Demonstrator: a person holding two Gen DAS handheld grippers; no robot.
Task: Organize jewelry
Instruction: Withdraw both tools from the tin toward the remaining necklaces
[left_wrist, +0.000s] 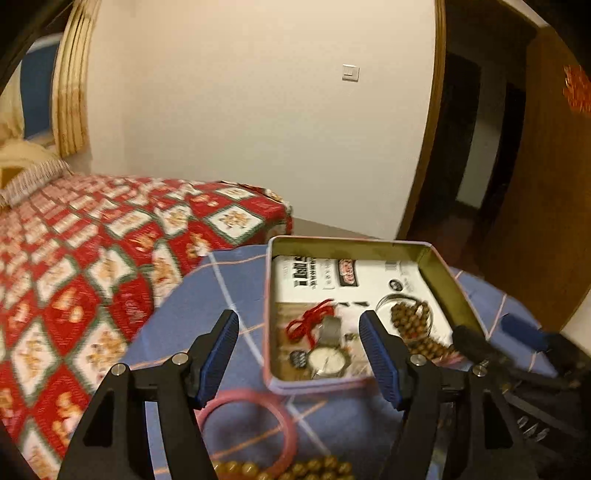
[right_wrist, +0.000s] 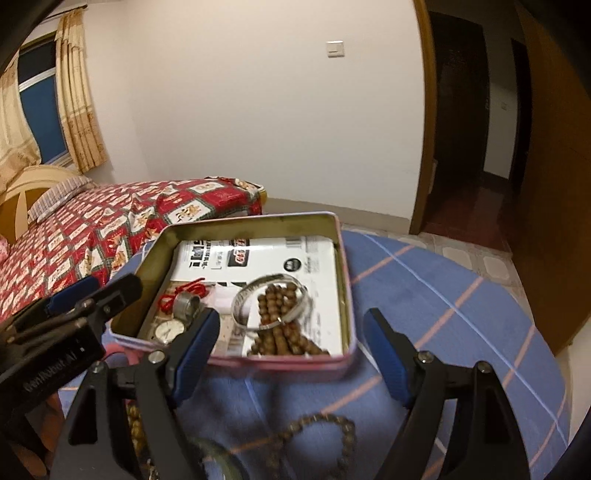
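An open pink tin stands on the blue checked cloth. Inside lie a red cord, a wristwatch, a silver bangle and a brown bead string. My left gripper hangs open above the tin's near left corner, nothing between its fingers. My right gripper is open over the tin's near right edge, also empty. On the cloth in front lie a pink bangle, amber beads and a dark bead bracelet.
The round table's blue cloth drops off at the right. A bed with a red patterned quilt lies to the left, close to the table. Behind are a pale wall, a dark doorway and a wooden cupboard.
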